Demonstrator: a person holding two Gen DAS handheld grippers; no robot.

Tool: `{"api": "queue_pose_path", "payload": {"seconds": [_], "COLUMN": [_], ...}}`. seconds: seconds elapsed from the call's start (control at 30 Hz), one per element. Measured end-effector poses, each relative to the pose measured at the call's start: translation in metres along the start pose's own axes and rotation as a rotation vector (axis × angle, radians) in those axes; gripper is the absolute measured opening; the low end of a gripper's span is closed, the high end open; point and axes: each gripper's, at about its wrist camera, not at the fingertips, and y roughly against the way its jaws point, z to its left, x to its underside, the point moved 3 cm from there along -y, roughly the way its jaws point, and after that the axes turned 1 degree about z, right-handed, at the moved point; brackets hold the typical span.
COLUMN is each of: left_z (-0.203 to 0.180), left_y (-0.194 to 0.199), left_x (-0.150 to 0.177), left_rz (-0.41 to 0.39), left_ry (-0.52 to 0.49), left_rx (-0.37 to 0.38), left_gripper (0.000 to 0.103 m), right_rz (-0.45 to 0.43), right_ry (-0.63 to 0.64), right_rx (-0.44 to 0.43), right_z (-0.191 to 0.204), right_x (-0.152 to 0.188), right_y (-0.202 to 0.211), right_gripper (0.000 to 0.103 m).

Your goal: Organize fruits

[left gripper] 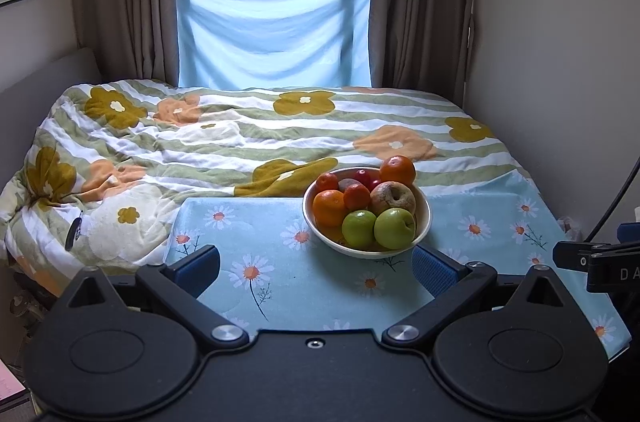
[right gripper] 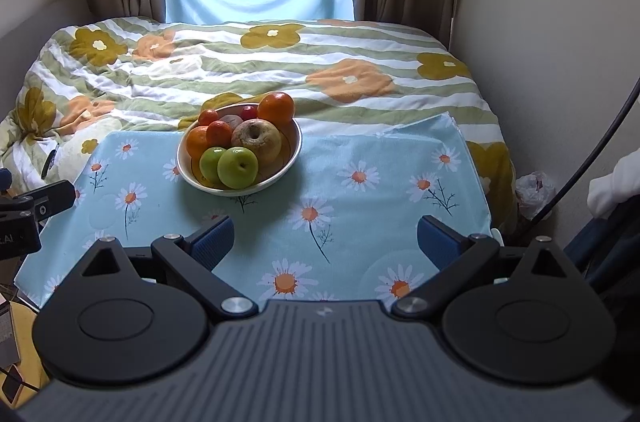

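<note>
A white bowl [left gripper: 425, 218] [right gripper: 290, 158] piled with fruit stands on a light blue daisy-print cloth [left gripper: 280, 274] [right gripper: 360, 190]. Two green apples [left gripper: 394, 228] [right gripper: 238, 167] lie at its front, with oranges [left gripper: 329, 207] [right gripper: 276, 107], a brownish apple [left gripper: 393, 197] [right gripper: 256, 139] and small red fruits behind. My left gripper [left gripper: 316, 270] is open, just short of the bowl, which sits ahead toward its right finger. My right gripper [right gripper: 325, 242] is open and empty, with the bowl ahead to its left.
The cloth covers a table pushed against a bed with a flowered quilt [left gripper: 240, 138] [right gripper: 280, 62]. Curtains [left gripper: 420, 2] and a window lie beyond. A wall [left gripper: 560, 42] runs close on the right. The other gripper's black body [left gripper: 600, 262] [right gripper: 24, 214] shows at each view's edge.
</note>
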Motion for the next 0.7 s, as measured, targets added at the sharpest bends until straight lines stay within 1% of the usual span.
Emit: {"api": "queue_pose_path", "payload": {"seconds": [0.13,0.27,0.43,0.7], "left_z": [-0.0011,-0.0022,-0.0005,-0.0011], "left_y": [0.0012,0.0020,0.0034,0.0057], "left_x": [-0.0002,-0.0002,0.0010,0.0023], "left_rz": [-0.003,-0.007,-0.016,-0.030], "left_ry": [-0.002,-0.010,0.008,0.005], "left_rx": [-0.005,-0.031,-0.018,-0.029], "left_gripper": [0.103,0.103,0.103,0.103], "right_rz": [-0.001,-0.001,0.000,0.000], "right_ry": [-0.002,-0.003,-0.002,-0.002], "right_rx": [0.001,0.000,0.000,-0.002], "right_z": [-0.0008,-0.0002,-0.0017,-0.0022], "right_x": [-0.0008,-0.0006,-0.0012,-0.0012], "right_y": [0.0002,0.0005,0.0005,0.0006], "right_gripper": [0.103,0.103,0.103,0.103]}}
